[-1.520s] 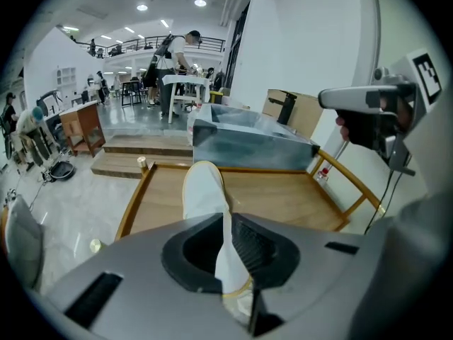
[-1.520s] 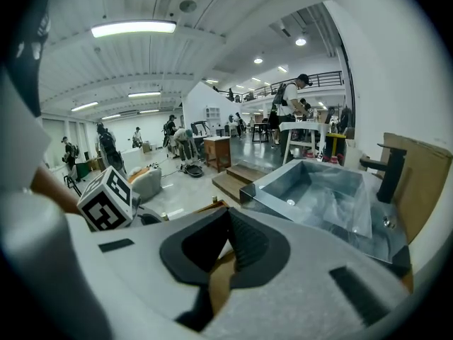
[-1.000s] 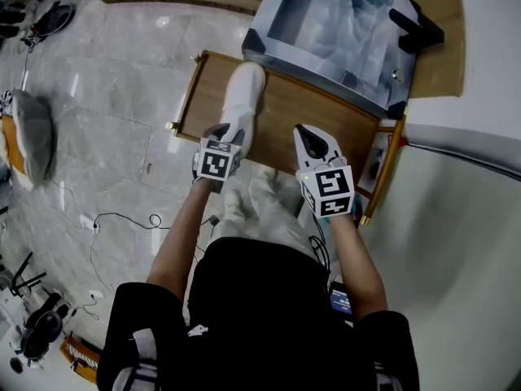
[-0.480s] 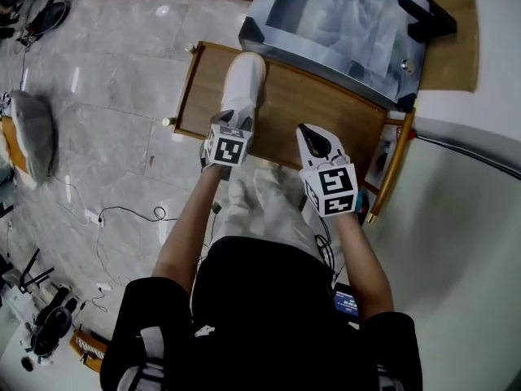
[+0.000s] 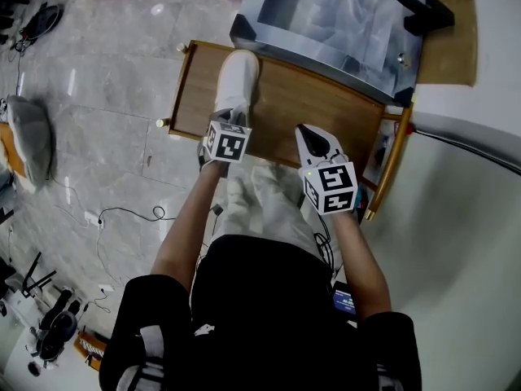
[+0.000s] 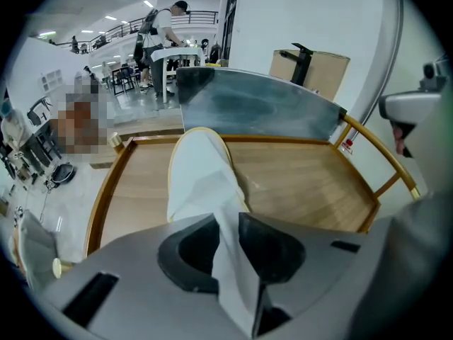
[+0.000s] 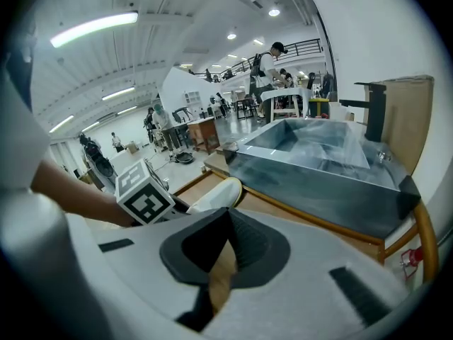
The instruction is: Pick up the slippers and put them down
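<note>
The white slipper (image 5: 237, 80) lay on the wooden worktop (image 5: 317, 112), toe pointing away. It looked light, soft and floppy, so the heel rim seemed the best hold. There the left claw (image 6: 228, 225) had just been closing and pinched its fabric. The right claw (image 7: 226, 218) hung alongside, pressed together and empty.

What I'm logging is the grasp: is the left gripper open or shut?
Shut on the white slipper. The jaws of the left gripper have just been closing, and its view shows slipper fabric pinched between them.
</note>
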Motion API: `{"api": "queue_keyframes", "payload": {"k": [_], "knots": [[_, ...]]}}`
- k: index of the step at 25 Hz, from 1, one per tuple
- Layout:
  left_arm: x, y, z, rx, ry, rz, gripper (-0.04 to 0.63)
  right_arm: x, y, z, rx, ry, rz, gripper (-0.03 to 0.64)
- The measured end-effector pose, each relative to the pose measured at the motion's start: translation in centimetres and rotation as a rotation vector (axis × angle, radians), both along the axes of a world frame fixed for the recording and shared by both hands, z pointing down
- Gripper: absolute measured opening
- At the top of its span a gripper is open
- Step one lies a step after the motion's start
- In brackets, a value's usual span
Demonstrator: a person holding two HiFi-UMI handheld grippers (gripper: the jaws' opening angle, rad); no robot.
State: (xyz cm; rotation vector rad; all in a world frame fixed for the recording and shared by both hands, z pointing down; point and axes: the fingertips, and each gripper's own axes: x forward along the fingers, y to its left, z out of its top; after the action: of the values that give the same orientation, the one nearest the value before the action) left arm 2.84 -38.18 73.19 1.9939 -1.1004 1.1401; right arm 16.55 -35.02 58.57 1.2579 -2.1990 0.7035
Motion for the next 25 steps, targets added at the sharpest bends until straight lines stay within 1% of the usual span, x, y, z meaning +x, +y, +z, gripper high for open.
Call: {"api": "queue_keyframes", "payload": {"k": [7,12,20,25], "knots": [[-0.1,0.1,0.0,-0.001,-0.012,-0.001,0.04,0.2,0.2,0.1,0.0,0.018,0.007,-0.011],[-0.4,0.2,-0.1,0.001,-0.016,-0.003,0.025,0.2,0.4,-0.2,0.002,0.026,0.007,-0.011],[-1.7,0.5,-1.3,0.017,0.016,-0.048,0.018,0.1,0.6,-1.0,0.017,0.032,0.014,-0.011],[-2.0,0.4,-3.0,0.04,0.038,-0.035,0.018,0.0,0.9,-2.2,0.038,0.037,0.025,-0.011]]}}
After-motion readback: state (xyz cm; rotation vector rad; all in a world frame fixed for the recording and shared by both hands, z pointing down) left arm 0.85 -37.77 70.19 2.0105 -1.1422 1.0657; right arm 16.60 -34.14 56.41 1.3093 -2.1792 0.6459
